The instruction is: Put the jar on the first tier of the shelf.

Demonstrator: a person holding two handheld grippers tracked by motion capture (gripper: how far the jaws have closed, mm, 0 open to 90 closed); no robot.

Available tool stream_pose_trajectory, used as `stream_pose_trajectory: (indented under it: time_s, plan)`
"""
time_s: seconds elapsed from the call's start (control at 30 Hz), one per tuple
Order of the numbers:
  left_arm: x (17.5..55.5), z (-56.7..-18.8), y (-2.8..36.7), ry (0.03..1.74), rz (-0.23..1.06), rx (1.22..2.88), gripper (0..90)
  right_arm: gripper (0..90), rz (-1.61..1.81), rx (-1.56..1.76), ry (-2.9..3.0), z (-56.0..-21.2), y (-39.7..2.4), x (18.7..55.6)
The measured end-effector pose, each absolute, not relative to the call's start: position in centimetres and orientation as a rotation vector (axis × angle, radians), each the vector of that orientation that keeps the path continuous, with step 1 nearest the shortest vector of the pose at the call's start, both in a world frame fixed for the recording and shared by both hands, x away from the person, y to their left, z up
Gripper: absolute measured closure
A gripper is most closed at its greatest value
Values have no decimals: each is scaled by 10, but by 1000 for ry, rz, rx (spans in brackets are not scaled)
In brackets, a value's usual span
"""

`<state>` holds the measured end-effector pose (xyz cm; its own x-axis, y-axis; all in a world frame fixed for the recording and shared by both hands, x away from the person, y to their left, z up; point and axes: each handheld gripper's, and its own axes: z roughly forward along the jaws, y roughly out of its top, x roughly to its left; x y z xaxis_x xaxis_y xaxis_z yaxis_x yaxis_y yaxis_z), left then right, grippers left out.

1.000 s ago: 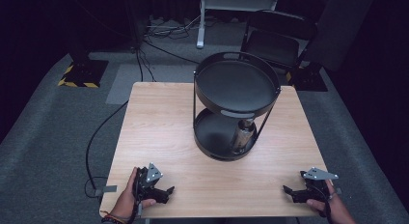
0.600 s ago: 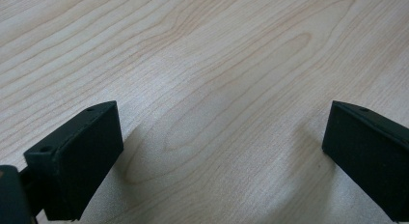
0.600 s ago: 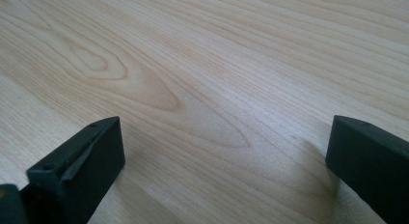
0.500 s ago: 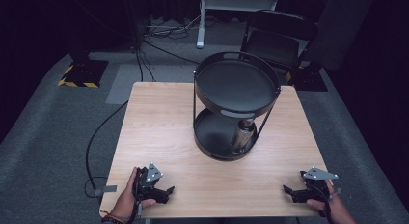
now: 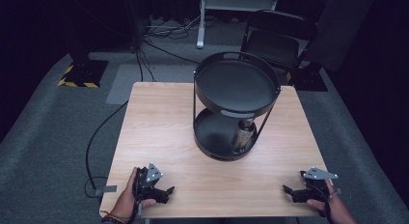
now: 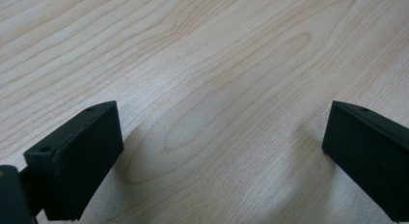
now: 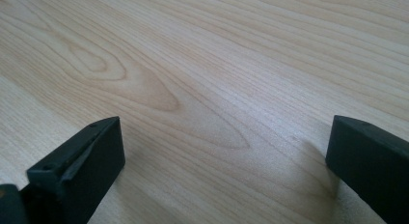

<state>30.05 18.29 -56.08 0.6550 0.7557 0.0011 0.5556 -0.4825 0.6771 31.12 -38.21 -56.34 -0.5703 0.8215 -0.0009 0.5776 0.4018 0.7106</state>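
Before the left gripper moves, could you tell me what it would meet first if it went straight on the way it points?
Probably only bare wooden table: the left gripper, jaws open, points right along the near edge, toward the right gripper far across.

Behind the bench [image 5: 164, 122] stands a black folding chair [image 5: 277, 38]. A yellow-black striped base [image 5: 79, 74] rests on the grey carpet [image 5: 43, 137].

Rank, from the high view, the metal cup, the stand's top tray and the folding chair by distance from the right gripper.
From the right gripper:
1. Metal cup, on the stand's bottom tray, near side.
2. Top tray, above and beyond the cup.
3. Folding chair, on the floor past the table's far edge.
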Motion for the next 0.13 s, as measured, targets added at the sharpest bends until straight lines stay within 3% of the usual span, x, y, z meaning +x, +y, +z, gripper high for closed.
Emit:
stream_pose_trajectory:
  time_s: [0.13]
  plan:
    - [300,-561,183,1012,396,2216,4,0,964,1209,2313,-563,-382,311]
